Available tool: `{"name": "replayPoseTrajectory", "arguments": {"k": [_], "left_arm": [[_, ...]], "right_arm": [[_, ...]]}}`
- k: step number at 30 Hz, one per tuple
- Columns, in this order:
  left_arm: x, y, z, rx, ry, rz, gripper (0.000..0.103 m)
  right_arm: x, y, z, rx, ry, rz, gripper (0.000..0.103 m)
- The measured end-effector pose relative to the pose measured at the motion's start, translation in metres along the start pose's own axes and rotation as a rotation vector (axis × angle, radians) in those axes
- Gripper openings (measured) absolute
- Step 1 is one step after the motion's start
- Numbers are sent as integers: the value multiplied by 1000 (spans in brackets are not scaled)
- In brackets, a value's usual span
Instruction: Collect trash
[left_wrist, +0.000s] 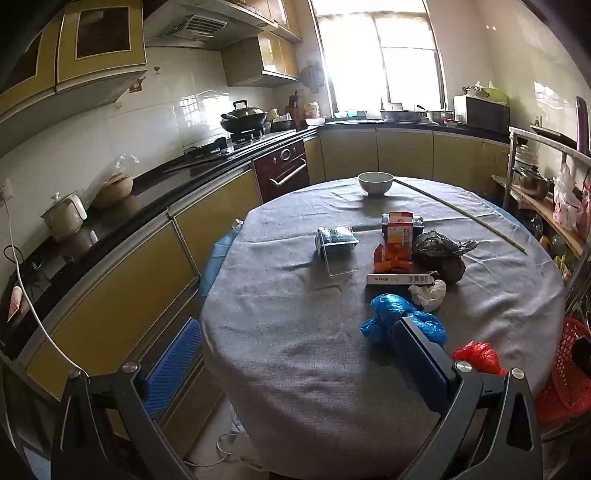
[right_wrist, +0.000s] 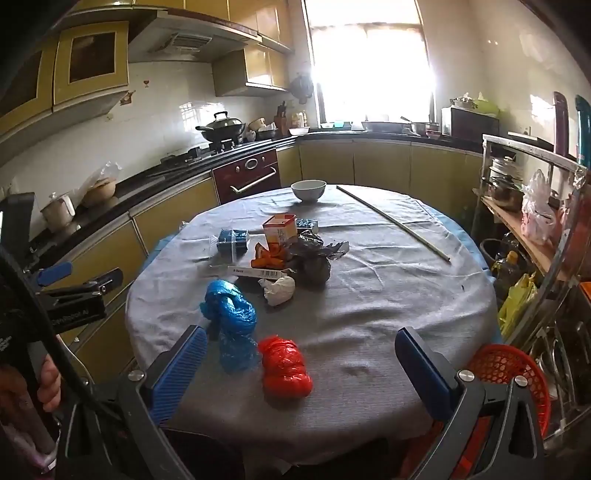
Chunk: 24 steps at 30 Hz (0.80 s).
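Left tool (left_wrist: 295, 369): jaws wide apart, empty, above the counter's near edge.
Right tool (right_wrist: 301, 365): jaws wide apart, empty; red bag (right_wrist: 284, 365) lies between its fingers on the cloth, untouched.
Counter (right_wrist: 388, 295): round, grey cloth.
Trash, near edge: blue bag (right_wrist: 229, 314) just left of the red bag.
Trash, centre: tissue (right_wrist: 279, 290), flat box (right_wrist: 258, 273), black bag (right_wrist: 314, 258), orange wrapper (right_wrist: 269, 256), carton (right_wrist: 279, 229), clustered close together.
Basket (right_wrist: 513, 373): red, beside the counter at right.
Bowl (right_wrist: 308, 190): white, far edge.

Home kitchen: stove (left_wrist: 242, 138), cabinets (left_wrist: 103, 48)
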<state>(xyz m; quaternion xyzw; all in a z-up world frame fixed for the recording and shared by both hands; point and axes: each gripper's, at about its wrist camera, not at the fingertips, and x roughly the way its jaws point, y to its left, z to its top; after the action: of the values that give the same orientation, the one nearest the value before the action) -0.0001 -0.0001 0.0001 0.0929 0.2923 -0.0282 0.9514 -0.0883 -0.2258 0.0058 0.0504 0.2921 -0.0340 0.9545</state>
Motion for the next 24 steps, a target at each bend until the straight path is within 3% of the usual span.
{"name": "replayPoseTrajectory", "arguments": {"k": [8, 24], "left_arm": [[-13, -3, 7, 4, 4, -3, 103], [-4, -3, 1, 3, -15, -8, 103]], "right_arm": [[-2, 2, -4, -3, -3, -28, 103], [1, 1, -6, 18, -22, -20, 103]]}}
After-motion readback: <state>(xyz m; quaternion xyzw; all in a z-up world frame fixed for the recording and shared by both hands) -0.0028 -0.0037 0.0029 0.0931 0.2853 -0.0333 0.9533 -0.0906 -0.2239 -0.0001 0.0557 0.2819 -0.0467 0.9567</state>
